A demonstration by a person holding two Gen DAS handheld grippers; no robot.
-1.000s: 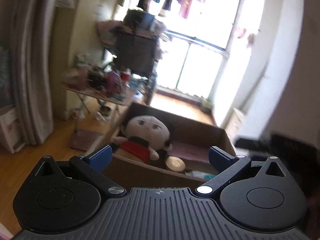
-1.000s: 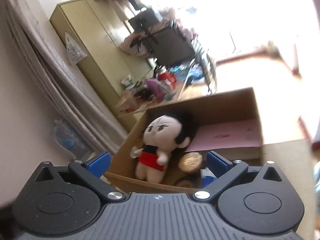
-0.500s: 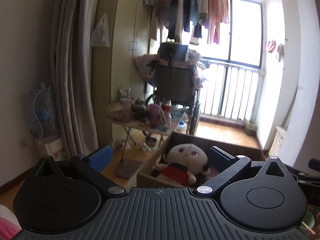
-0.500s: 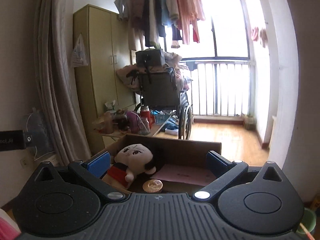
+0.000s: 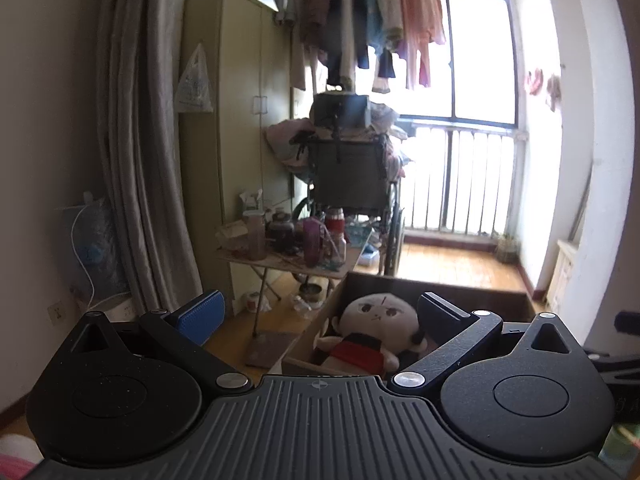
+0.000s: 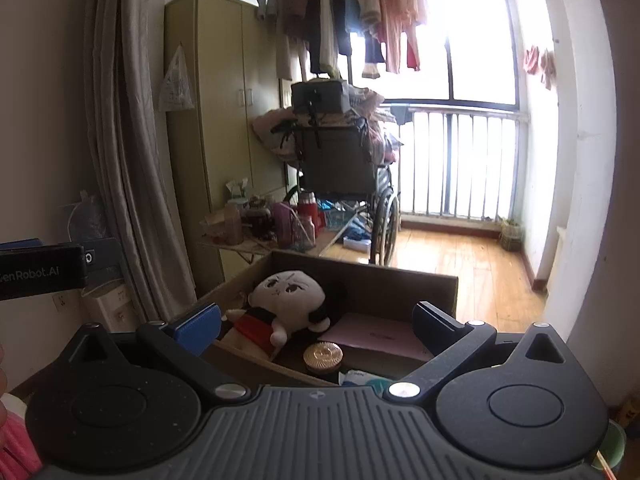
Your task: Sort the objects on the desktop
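Observation:
A brown cardboard box (image 6: pixel 400 280) stands just ahead of both grippers; it also shows in the left wrist view (image 5: pixel 460 290). Inside lie a plush doll (image 6: pixel 284 304) with a white face and red top, a pink card (image 6: pixel 376 336), a round gold tin (image 6: pixel 322 355) and a light blue packet (image 6: pixel 360 378). The doll shows in the left wrist view too (image 5: pixel 372 332). My left gripper (image 5: pixel 320 316) is open and empty, held level behind the box. My right gripper (image 6: pixel 316 322) is open and empty, over the box's near edge.
A folding table (image 5: pixel 292 264) crowded with bottles and jars stands beyond the box, with a loaded wheelchair (image 6: pixel 340 168) behind it. A tall cabinet (image 5: pixel 236 140) and curtain (image 5: pixel 140 160) are at left. The left gripper's body (image 6: pixel 44 272) shows at the right view's left edge.
Both grippers have tipped up from looking down into the box to looking level across the room. The box and doll now sit low in both views. Both stay open.

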